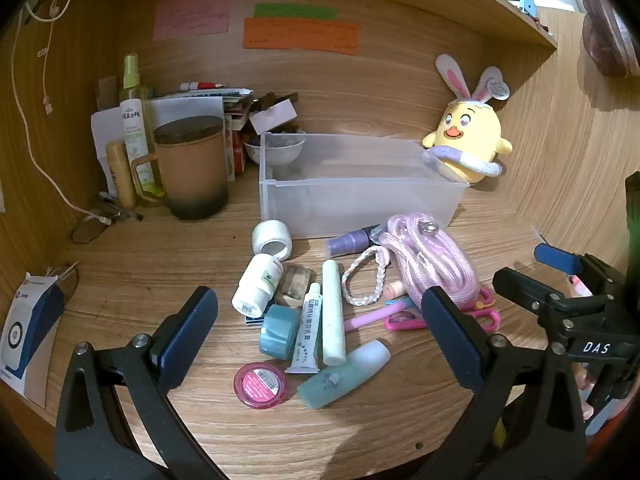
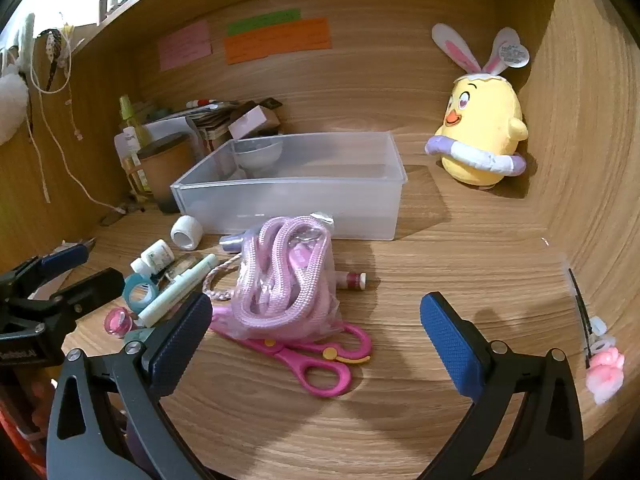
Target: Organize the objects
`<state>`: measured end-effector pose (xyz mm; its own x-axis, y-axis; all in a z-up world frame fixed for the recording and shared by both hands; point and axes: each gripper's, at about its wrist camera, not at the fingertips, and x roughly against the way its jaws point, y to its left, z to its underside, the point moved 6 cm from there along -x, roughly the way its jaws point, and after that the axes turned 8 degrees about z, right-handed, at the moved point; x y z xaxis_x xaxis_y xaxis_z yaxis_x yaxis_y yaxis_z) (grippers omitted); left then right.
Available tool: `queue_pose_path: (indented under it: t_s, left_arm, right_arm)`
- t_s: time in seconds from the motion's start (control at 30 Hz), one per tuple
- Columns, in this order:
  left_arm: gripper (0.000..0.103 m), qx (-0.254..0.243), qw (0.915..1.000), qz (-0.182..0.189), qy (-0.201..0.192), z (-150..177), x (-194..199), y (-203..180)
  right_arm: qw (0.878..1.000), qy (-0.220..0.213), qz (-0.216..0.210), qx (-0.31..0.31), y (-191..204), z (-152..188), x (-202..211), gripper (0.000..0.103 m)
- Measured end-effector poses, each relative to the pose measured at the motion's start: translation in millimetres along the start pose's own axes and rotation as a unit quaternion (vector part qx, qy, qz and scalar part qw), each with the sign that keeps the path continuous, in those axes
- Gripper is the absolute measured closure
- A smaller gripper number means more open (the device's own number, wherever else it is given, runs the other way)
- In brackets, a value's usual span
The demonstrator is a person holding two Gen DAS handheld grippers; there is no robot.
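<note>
**A:** So what are the grippers doing right now?

**B:** Both are just hanging over the wooden desk point(image 2: 460, 248) with nothing in them. The left gripper point(image 1: 320, 328) has its blue-padded jaws spread wide, and the right gripper point(image 2: 316, 332) is spread wide too. The right one sits off to the right of the left one, near the front edge.

**A:** And the stuff that needs sorting?

**B:** It's a pile right in front of them. Nearest the left gripper there's a round pink jar point(image 1: 261, 385), a teal squeeze bottle with a frosted cap point(image 1: 344, 378), a white tube with printed text point(image 1: 307, 336), a pale green stick point(image 1: 334, 312) and a roll of teal tape point(image 1: 279, 332). A bit farther out there's a white pill bottle point(image 1: 258, 284) lying on its side and a white bandage roll point(image 1: 273, 238).

**A:** Anything by the right one?

**B:** Yep, a bundle of pink woven cord in a clear bag point(image 2: 286, 280) lying on top of pink plastic scissors point(image 2: 320, 360), whose handles stick out toward the near side. A braided pink-and-white loop point(image 1: 364, 280) sits just left of the cord, and a purple-capped thing point(image 1: 350, 242) pokes out behind it.

**A:** Where's the bin?

**B:** The clear plastic rectangular bin point(image 2: 288, 204) is just beyond the pile, with nothing visible inside. Far right there's a yellow chick plush with bunny ears point(image 2: 480, 128); far left, a brown lidded mug point(image 1: 192, 166).
</note>
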<state>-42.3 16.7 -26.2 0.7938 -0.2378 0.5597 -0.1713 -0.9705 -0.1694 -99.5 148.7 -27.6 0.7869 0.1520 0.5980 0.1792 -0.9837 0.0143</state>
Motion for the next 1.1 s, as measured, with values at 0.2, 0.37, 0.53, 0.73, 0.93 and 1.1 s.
queue_pose_path:
  t_s: [0.2, 0.37, 0.53, 0.73, 0.93, 1.1]
  left_arm:
    - [0.000, -0.001, 1.0000, -0.002, 0.001, 3, 0, -2]
    - [0.000, 0.003, 1.0000, -0.004, 0.003, 3, 0, 0]
    - [0.000, 0.005, 1.0000, -0.005, 0.005, 4, -1, 2]
    - [0.000, 0.006, 0.9999, -0.006, 0.007, 4, -2, 4]
    - [0.000, 0.008, 0.9999, -0.006, 0.008, 6, -2, 5]
    - [0.000, 0.009, 0.9999, -0.007, 0.008, 5, -3, 5]
  right_arm:
    - [1.000, 0.001, -0.002, 0.005, 2, 1, 0, 0.000]
    - [1.000, -0.004, -0.004, 0.011, 6, 1, 3, 0.000]
    - [1.000, -0.008, -0.009, 0.018, 11, 0, 5, 0.000]
    - [1.000, -0.013, -0.011, 0.020, 12, -1, 7, 0.000]
    - [1.000, -0.010, -0.013, 0.018, 12, -2, 6, 0.000]
    - [1.000, -0.010, -0.014, 0.017, 12, -2, 6, 0.000]
